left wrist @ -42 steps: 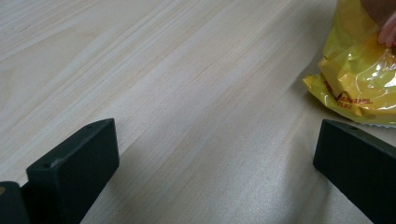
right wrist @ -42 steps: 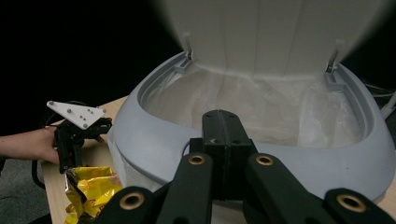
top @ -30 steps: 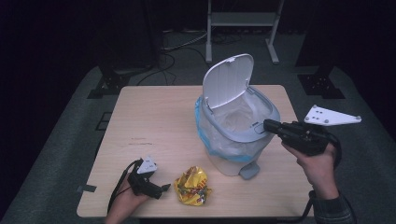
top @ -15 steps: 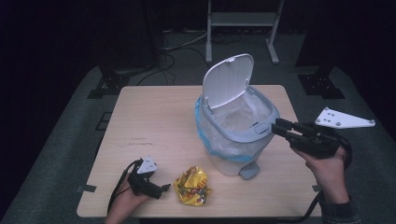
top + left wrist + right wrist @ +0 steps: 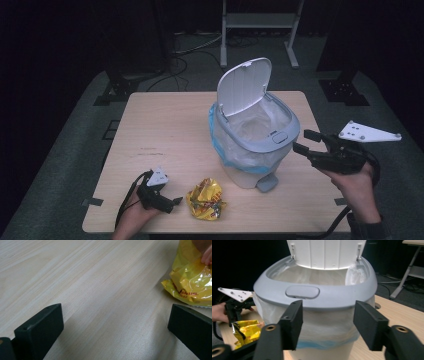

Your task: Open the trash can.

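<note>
A white pedal bin (image 5: 255, 145) with a grey rim stands right of the table's middle. Its lid (image 5: 245, 87) is up and a clear liner hangs over the edge. A crumpled yellow wrapper (image 5: 205, 199) lies near the front edge. My left gripper (image 5: 175, 202) rests on the table just left of it, open, with bare wood between its jaws (image 5: 115, 322) and the wrapper (image 5: 192, 282) ahead to one side. My right gripper (image 5: 305, 141) hovers right of the bin, level with the rim (image 5: 317, 292). Its jaws have just been opening, and my right gripper (image 5: 328, 320) holds nothing.
The bin's grey pedal (image 5: 267, 182) sticks out toward the front. The wooden table (image 5: 165, 130) has bare room on its left half. Behind it stand a metal frame (image 5: 257, 20) and cables on a dark floor.
The right gripper has drawn back a little to the right, off the bin's rim, and its jaws have spread apart. The left gripper, the wrapper and the bin have not moved.
</note>
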A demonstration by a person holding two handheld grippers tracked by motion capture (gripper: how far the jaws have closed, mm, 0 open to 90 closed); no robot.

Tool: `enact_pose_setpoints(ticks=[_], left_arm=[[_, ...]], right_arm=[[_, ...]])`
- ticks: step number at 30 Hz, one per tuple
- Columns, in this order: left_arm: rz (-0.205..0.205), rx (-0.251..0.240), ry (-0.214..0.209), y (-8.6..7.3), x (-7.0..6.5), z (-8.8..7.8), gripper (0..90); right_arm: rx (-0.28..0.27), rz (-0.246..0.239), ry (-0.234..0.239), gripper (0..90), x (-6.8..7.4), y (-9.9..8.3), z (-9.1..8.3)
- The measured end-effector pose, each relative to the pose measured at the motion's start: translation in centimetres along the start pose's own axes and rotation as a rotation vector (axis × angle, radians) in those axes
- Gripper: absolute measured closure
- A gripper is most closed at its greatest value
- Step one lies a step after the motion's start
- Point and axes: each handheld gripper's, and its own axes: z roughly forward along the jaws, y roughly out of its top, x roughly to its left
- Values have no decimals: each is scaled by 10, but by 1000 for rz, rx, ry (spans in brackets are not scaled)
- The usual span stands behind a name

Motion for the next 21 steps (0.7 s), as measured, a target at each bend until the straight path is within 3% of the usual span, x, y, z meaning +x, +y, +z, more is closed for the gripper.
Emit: enact_pose_setpoints(ticks=[6,21], left_arm=[[-1,0,0,0,0,0,0],[0,1,0,0,0,0,0]], right_arm=[[26,7,-17,266,-3,-12,0],[86,59,-38,189,-13,-46,6]])
